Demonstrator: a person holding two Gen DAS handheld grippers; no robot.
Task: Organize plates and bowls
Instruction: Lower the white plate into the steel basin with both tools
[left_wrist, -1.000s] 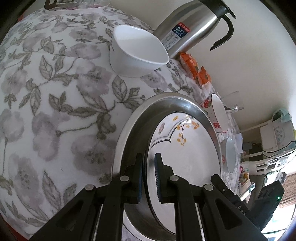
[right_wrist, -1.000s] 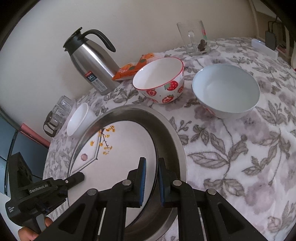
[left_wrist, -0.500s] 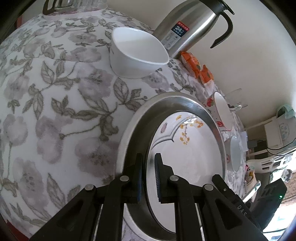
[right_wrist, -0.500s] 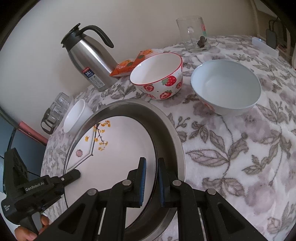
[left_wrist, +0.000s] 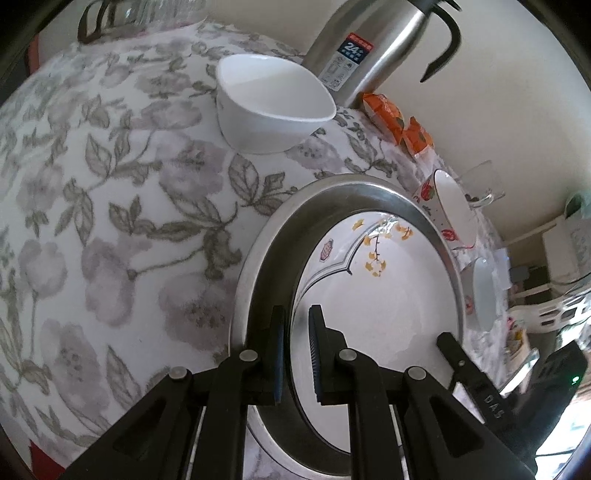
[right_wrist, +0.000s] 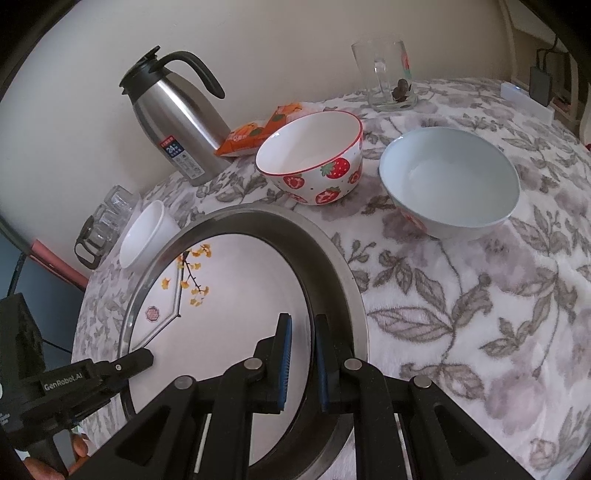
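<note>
A white plate with a yellow leaf pattern (left_wrist: 384, 295) (right_wrist: 236, 295) lies inside a round steel tray (left_wrist: 266, 251) (right_wrist: 332, 266). My left gripper (left_wrist: 296, 339) is shut on the plate's near rim. My right gripper (right_wrist: 302, 350) is shut on the plate's opposite rim. A small white bowl (left_wrist: 271, 105) (right_wrist: 146, 234) stands left of the tray. A strawberry bowl (right_wrist: 314, 157) (left_wrist: 448, 206) and a pale blue bowl (right_wrist: 450, 181) (left_wrist: 484, 291) stand on the far side.
A steel thermos jug (right_wrist: 173, 118) (left_wrist: 369, 44) stands by the wall with orange snack packets (right_wrist: 255, 134) beside it. A glass mug (right_wrist: 388, 77) is further back. Glass cups in a rack (right_wrist: 107, 218) sit at the table's edge. The tablecloth (right_wrist: 461, 314) is floral.
Both grippers stay shut on the plate's rims. The views have shifted slightly, so the bowls and jug sit a little lower and closer in frame.
</note>
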